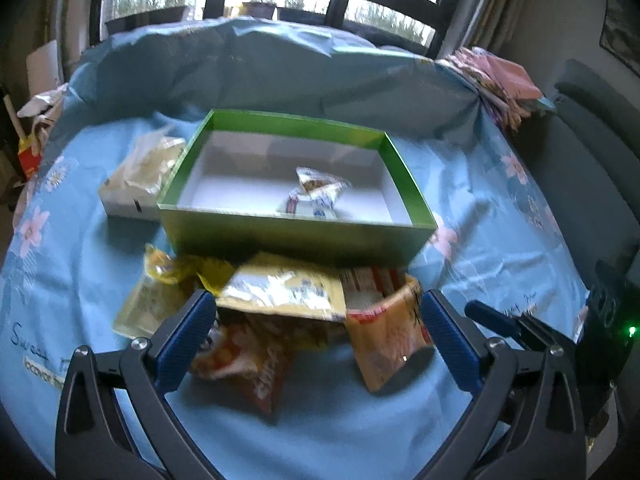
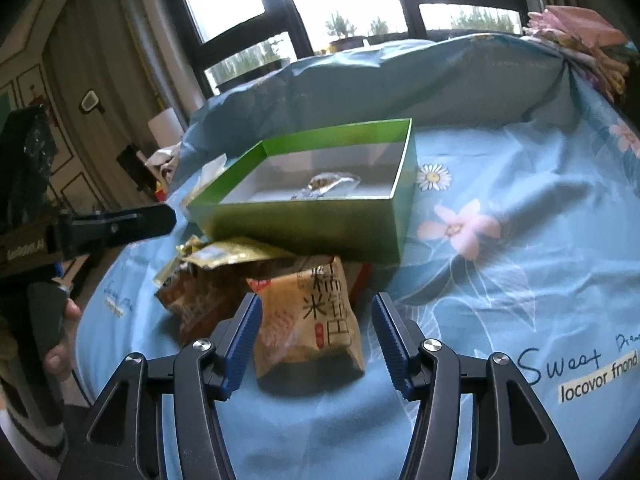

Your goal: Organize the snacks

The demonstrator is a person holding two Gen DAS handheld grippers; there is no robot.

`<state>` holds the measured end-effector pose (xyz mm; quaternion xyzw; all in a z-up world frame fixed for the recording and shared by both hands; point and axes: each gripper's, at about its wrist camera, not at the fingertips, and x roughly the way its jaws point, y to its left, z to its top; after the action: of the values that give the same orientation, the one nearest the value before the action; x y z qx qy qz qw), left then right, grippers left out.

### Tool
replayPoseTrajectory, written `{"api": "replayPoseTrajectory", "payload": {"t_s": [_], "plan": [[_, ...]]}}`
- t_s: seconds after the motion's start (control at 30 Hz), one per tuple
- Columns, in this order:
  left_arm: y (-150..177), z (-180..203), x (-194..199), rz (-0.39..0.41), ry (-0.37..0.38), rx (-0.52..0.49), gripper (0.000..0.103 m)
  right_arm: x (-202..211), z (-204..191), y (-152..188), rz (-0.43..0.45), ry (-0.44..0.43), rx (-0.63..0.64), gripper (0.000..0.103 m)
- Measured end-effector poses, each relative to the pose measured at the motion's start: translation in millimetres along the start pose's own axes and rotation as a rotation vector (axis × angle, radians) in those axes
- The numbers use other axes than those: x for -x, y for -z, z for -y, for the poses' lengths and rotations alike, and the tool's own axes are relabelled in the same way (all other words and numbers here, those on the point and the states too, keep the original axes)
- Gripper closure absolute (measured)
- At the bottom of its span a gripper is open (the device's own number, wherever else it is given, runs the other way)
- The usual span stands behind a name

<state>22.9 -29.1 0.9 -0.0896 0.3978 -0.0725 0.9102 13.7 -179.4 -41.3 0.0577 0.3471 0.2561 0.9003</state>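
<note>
One green box (image 1: 296,236), one snack (image 1: 316,194) inside.
Several packets (about five) heaped near it (image 1: 280,292); left gripper (image 1: 316,312) and right gripper (image 2: 316,328) both gape, empty.

Green box (image 1: 296,236): open top, one small packet (image 1: 316,194) inside, floor mostly bare. Snack pile (image 1: 276,312) crowds its near wall; white box (image 1: 124,200) abuts its left.

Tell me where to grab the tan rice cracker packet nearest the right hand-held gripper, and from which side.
Grip the tan packet across its puffed lower body, coming straight in from the near side. It lies lengthwise between the open right hand-held gripper fingers, its near end free on the cloth, its far end tucked among the other packets by the green box.
</note>
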Motion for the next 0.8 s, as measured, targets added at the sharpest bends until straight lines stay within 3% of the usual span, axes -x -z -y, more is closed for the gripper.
{"api": "replayPoseTrajectory", "payload": {"t_s": [0.47,0.8], "plan": [[15,21,-19,-0.062,0.022,-0.057,0.000,-4,1,8,-0.051,0.000,0.055,0.045],[25,25,-45,-0.207,0.180,0.015,0.000,-19,-3,18,-0.121,-0.029,0.097,0.045]]}}
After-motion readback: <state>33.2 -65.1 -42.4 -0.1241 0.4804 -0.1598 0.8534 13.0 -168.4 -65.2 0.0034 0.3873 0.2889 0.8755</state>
